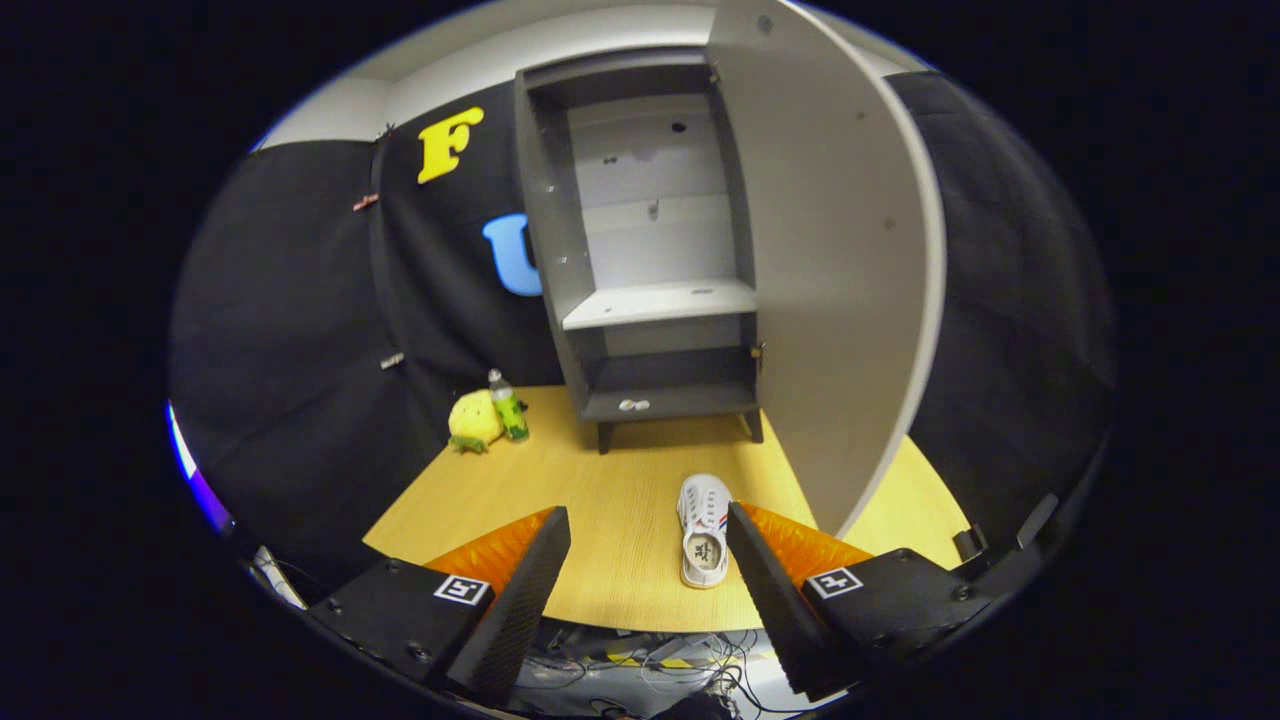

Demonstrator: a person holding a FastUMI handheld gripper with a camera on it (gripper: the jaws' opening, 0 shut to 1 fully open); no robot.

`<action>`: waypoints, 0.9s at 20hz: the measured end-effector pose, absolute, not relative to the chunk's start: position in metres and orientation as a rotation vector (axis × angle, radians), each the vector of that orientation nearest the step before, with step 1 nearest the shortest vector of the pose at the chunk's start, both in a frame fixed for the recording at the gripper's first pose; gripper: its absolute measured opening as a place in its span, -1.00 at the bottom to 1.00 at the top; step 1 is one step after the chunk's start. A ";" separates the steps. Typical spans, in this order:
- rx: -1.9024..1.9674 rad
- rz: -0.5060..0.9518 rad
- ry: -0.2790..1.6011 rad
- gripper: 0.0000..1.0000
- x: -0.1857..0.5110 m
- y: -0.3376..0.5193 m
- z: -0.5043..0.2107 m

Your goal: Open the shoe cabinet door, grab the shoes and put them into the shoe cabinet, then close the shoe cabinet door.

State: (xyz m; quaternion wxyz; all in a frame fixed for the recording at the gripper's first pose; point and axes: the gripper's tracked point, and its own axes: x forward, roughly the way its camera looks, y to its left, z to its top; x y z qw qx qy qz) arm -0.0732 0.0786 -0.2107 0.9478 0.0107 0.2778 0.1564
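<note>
On the worktop, shoe: a white shoe (704,530) lies flat on the wood, toe pointing toward the cabinet, sitting between the fingers and hugging the right one pretty closely. Can't tell if it touches that finger.
Hand-held gripper: the hand-held gripper (648,570) is spread wide, nothing in its grip, fingers hovering over the near edge of the worktop.
Shoe cabinet: a grey shoe cabinet (645,250) stands upright on short legs at the far side of the worktop, beyond the shoe. Light-coloured shelf partway up, darker bottom shelf below it with some small pale thing on it, too small to make out.
Door: the cabinet door (840,260) is swung wide open on the right side, its lower edge ending just beside the shoe.
Worktop: light wood worktop (620,500), mostly bare in the middle.
Off to the left: a yellow plush toy (473,420) with a green bottle (509,407) right beside it, well apart from the shoe.
</note>
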 end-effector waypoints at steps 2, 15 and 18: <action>0.006 0.339 0.634 0.98 -0.052 0.090 -0.255; -0.024 0.323 0.951 0.98 0.015 0.092 -0.464; -0.022 0.320 0.933 0.97 0.028 0.102 -0.486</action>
